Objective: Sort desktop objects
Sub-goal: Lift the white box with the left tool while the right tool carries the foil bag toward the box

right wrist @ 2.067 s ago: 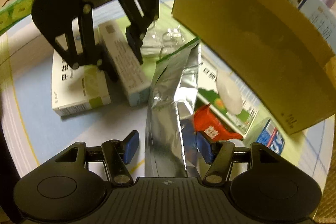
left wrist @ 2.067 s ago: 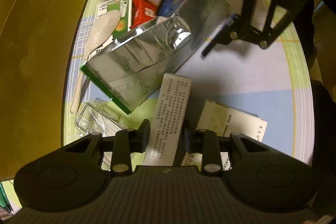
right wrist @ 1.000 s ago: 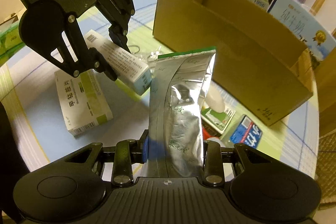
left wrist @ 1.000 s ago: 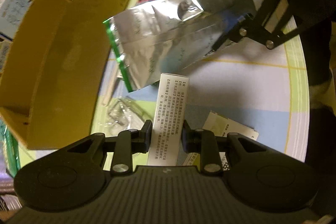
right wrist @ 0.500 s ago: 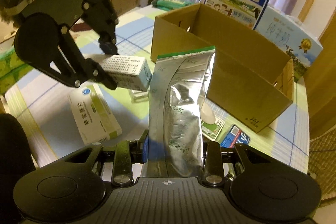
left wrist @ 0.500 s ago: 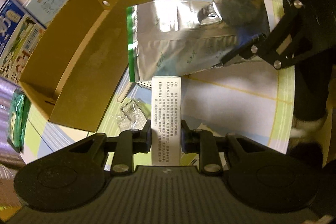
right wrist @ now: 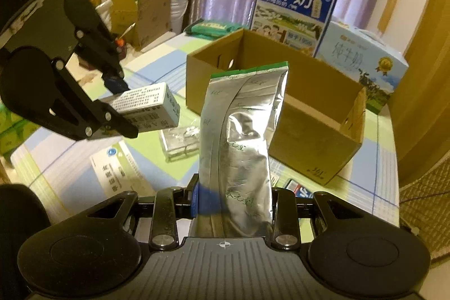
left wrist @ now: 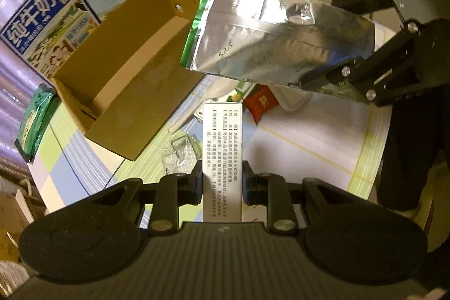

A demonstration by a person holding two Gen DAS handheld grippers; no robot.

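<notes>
Your right tongs [right wrist: 234, 204] are clamped on the foil pouch [right wrist: 242, 137], your left tongs [left wrist: 222, 182] on the medicine carton [left wrist: 222, 156], both aloft near the cardboard box [right wrist: 309, 114]. Pouch looks light, crinkly, slippery: grip low. Carton stiff, light.

A round table [right wrist: 157, 162] with a checked cloth of pale blue, green and white carries everything. An open cardboard box [right wrist: 315, 142] stands on it. Beside the box lie a clear plastic packet [right wrist: 181, 141], a white and green medicine box [right wrist: 116, 172], a white spoon [left wrist: 202, 103], a red packet [left wrist: 263, 103] and a blue packet [right wrist: 298, 189]. A green pack [right wrist: 215, 27] lies behind the cardboard box.
</notes>
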